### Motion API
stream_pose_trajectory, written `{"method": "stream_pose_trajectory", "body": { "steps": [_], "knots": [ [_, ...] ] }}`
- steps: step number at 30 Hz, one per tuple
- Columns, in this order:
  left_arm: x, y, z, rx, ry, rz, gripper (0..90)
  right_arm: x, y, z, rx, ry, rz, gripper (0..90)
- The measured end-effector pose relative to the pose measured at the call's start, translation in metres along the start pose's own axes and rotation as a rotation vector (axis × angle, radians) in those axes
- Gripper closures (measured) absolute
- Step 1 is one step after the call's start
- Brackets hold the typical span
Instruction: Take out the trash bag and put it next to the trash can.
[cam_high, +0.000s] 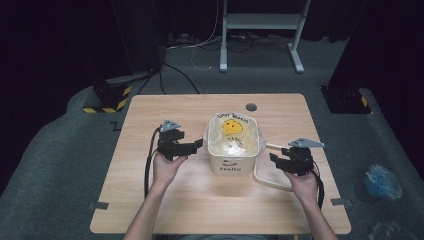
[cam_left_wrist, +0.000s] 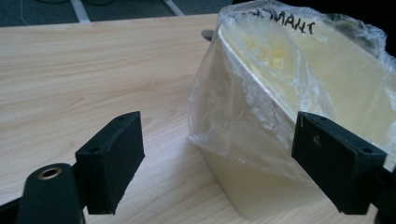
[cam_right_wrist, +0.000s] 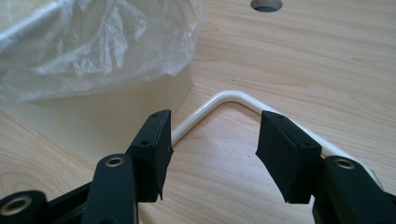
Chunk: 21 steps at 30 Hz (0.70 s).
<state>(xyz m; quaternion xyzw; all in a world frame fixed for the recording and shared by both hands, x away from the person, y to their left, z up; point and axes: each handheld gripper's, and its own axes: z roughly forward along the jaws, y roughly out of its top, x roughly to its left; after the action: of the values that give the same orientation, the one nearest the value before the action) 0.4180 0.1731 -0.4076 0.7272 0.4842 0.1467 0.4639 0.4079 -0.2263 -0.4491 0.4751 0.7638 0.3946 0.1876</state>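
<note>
At the near edge of the pale wood-grain counter (cam_high: 165, 210), my forearms come in with a black two-jaw gripper in each hand. My right gripper (cam_right_wrist: 212, 149) stands released, jaws apart with nothing between them, hovering low over the counter just this side of the cream-coloured bent metal handle (cam_right_wrist: 219, 100), which lies flat on the wood beside the bin. My left gripper (cam_left_wrist: 219, 163) is likewise released and wide, one pad over bare counter, the other in front of the crinkled overhang of the clear plastic bag liner (cam_left_wrist: 243, 107); it touches nothing that I can make out. Between the two, at mid-counter, stands the cream rectangular plastic bin marked "Hello" (cam_high: 231, 162), the liner draped over its rim and printed with a yellow smiley. As I judge it, the step in hand is settling the liner on the bin. To do it well I should bring the left gripper straight onto the loose fold at the near corner, pinch film alone and not the bin's wall, and pull gently outward and down so the thin plastic does not tear. The right gripper should steady the bin's side clear of the handle. Beyond lie a round grey cable port (cam_high: 251, 107) and a white metal frame (cam_high: 260, 30) on the dark floor
</note>
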Motion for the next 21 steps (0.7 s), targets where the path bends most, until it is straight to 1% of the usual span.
{"method": "stream_pose_trajectory", "body": {
  "steps": [4,7,11,12,13,14,19,21],
  "knots": [
    [-0.006,0.007,0.001,-0.001,-0.007,0.020,18.0,0.001,0.007,-0.004,-0.012,-0.003,-0.002,44.8],
    [-0.010,0.011,0.003,-0.002,-0.021,0.029,18.8,0.002,0.012,-0.007,-0.025,-0.007,-0.005,44.8],
    [-0.017,0.016,0.008,0.019,-0.032,0.046,19.8,0.003,0.018,-0.008,-0.032,-0.007,-0.008,44.8],
    [-0.019,0.016,0.010,0.025,-0.033,0.049,19.9,0.004,0.020,-0.008,-0.032,-0.005,-0.007,44.7],
    [-0.021,0.018,0.010,0.036,-0.029,0.067,19.9,0.005,0.021,-0.008,-0.034,-0.005,-0.012,44.7],
    [-0.022,0.019,0.011,0.037,-0.028,0.072,19.9,0.006,0.022,-0.008,-0.033,-0.006,-0.013,44.7],
    [-0.026,0.022,0.015,0.045,-0.029,0.077,20.9,0.008,0.027,-0.007,-0.036,-0.006,-0.023,44.7],
    [-0.026,0.022,0.016,0.050,-0.023,0.083,23.0,0.008,0.029,-0.006,-0.032,-0.007,-0.021,44.7]
  ]
}}
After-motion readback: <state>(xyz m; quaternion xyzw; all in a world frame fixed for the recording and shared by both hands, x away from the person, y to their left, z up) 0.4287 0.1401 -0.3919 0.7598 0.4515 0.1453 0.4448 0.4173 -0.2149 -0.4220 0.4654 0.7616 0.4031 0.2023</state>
